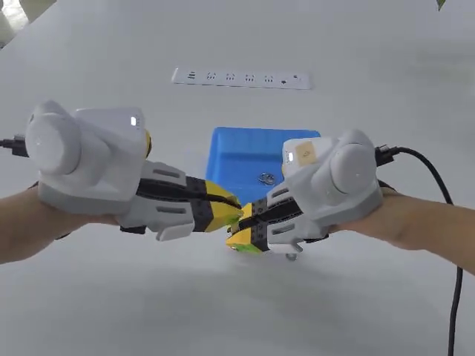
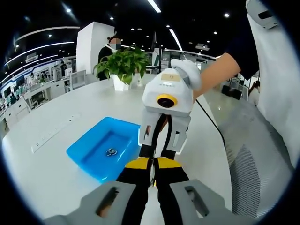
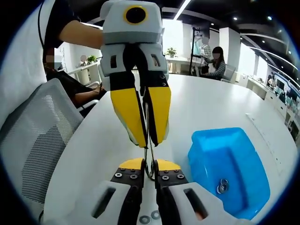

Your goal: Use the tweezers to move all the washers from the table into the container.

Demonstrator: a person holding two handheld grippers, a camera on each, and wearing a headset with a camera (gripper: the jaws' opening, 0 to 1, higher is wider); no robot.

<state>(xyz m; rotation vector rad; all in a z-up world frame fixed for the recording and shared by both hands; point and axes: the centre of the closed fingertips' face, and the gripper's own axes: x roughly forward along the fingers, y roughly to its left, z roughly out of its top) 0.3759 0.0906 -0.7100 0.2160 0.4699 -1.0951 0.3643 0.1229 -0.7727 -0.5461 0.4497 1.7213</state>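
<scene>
L gripper (image 1: 236,211) and R gripper (image 1: 237,236) are meeting tip to tip just in front of the container (image 1: 237,152), both clamping the tweezers (image 3: 148,157). Washers (image 1: 266,178) are lying inside it, loose washers (image 3: 150,217) on the table (image 1: 223,311) in front of it.

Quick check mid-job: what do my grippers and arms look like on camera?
The left gripper and right gripper match: bulky rounded white housings, black jaw sections and yellow tips. Each has a small lit indicator on top. A black cable runs from the right one's rear. The forearms are bare, and a dark short sleeve shows in the left gripper view.
</scene>
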